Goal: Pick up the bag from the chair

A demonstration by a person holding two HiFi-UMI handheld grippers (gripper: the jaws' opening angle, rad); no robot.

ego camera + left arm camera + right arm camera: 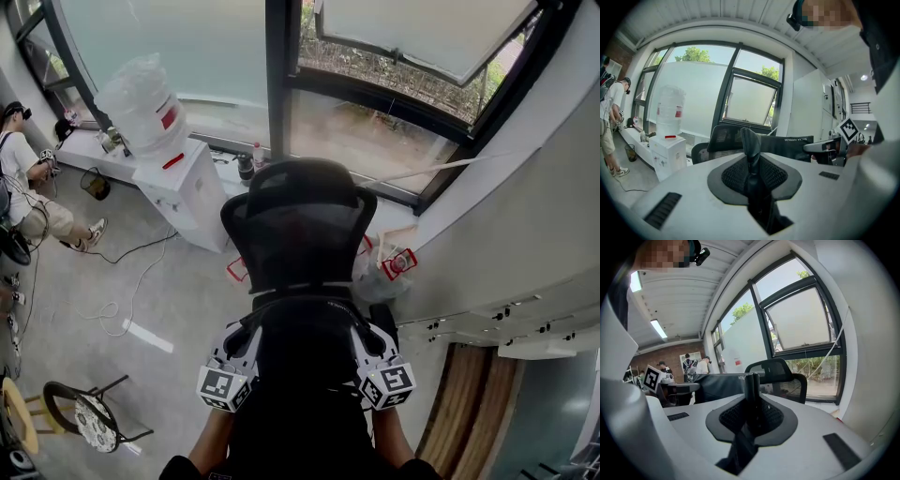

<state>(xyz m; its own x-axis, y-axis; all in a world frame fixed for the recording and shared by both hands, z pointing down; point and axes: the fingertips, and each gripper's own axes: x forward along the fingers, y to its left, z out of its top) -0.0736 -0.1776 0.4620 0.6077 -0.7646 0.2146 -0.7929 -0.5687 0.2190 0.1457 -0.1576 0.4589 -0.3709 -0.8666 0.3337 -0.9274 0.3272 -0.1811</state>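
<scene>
Fingers [751, 159] on the left gripper [749, 135] and right gripper [751, 378] are pressed together, empty, flanking the black bag [305, 337] on the chair [300, 220]. It looks soft, floppy and probably light. I'd pinch its top edge.

Chair [300, 220] back black mesh; bag [305, 342] matt black cloth; floor [187, 309] smooth.

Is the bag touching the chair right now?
Cannot tell: in the head view the bag overlaps the chair, black on black, hiding any gap.
</scene>
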